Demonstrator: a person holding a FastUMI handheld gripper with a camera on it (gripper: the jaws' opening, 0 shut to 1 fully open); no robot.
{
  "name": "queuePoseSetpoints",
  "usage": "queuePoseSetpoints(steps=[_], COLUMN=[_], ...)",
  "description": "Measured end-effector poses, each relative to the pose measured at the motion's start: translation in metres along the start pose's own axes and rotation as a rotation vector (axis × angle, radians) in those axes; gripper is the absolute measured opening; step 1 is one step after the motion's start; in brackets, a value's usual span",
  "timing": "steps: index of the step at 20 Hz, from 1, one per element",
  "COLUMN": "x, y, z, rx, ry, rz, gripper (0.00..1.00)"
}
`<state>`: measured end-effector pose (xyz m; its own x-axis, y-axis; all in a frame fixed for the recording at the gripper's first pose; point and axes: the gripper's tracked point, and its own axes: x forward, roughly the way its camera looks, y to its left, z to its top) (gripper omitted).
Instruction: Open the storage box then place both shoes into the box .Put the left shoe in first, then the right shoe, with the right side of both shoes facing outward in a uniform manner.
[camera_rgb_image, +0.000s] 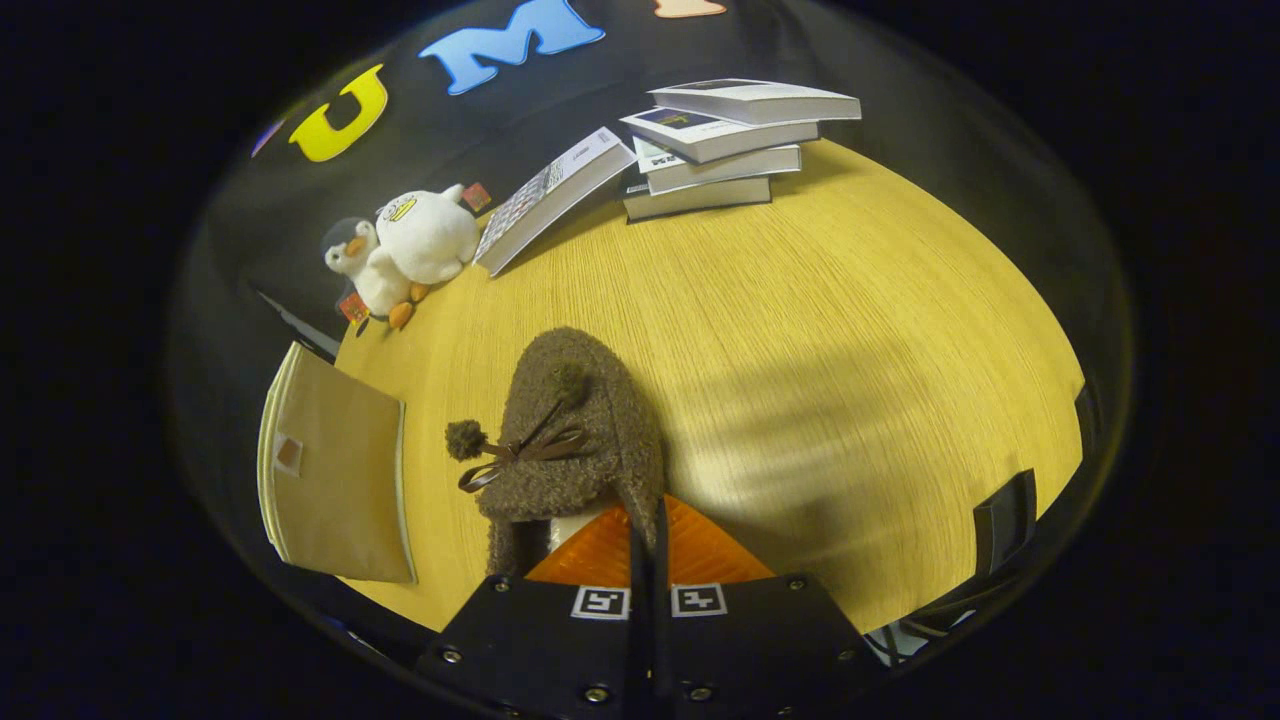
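The shoe (575, 430) lies on the tabletop (850, 350) just ahead of the tongs (648, 545), whose fingers are closed together beside its heel; the box (335, 475) sits at the left edge; the plush toys (405, 250) occupy the far-left corner; a leaning book (550, 198) rests against the book stack (725, 145) at the far edge.

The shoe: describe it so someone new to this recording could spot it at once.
On the wooden table, look just ahead of the fingers, which are pressed together on the heel edge of the shoe. It is a brown fuzzy slipper with a ribbon bow and pompoms, unlike the flat beige box beside it.
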<state>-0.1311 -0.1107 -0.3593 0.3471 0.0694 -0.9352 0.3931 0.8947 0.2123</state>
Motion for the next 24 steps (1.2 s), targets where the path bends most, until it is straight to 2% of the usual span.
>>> queuePoseSetpoints(steps=[6,14,24], x=[-0.026,-0.053,-0.065], y=[0.044,0.141,0.252], z=[0.017,0.042,0.039], rx=[0.023,-0.01,-0.021], ry=[-0.031,-0.071,-0.083], rz=[0.041,0.141,0.255], gripper=[0.01,0.01,0.01])
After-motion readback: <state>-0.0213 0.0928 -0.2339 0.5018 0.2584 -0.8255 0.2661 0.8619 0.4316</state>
